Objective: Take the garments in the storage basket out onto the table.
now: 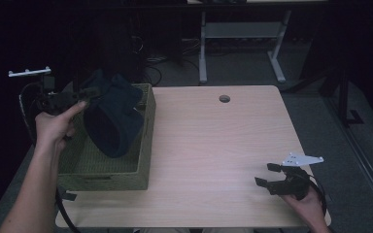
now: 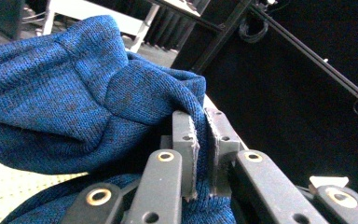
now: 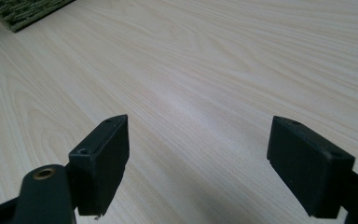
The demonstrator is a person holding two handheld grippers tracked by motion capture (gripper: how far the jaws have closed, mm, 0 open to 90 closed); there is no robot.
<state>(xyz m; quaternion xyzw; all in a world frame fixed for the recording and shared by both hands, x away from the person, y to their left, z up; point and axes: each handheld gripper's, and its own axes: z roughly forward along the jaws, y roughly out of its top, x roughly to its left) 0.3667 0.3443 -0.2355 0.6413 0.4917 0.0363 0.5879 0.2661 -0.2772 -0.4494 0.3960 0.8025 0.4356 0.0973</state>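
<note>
Left gripper (image 1: 85, 93) pinches a fold of the blue knit garment (image 1: 114, 116); in the left gripper view the two pads (image 2: 185, 140) sit tight together with a thin layer of the cloth (image 2: 74, 98) between them. Garment hangs from that pinch over the woven basket (image 1: 143, 167); its lower end dips inside the basket walls, and whether it touches the basket floor cannot be told. Upper bunch stands above the far rim.

Right gripper (image 1: 271, 175) rests low at the near right of the bench (image 1: 213, 145), jaws spread wide, nothing between them; bare wood grain shows in the gap in the right gripper view (image 3: 198, 163).

Progress, as a judgement: garment is gripped and lifted, but not clear of the basket. Whether it is being taken out or put in cannot be settled from these pictures. If taken out, what is left is to clear the rim and lay it on the open bench, perhaps with the idle right gripper helping.

Surface: pale wood-grain bench top, a round cable hole (image 1: 224, 98) near the far edge, basket on the left side. Room: dim, dark floor, a white-legged table frame (image 1: 243, 43) beyond, and cables (image 1: 150, 73) on the floor.
</note>
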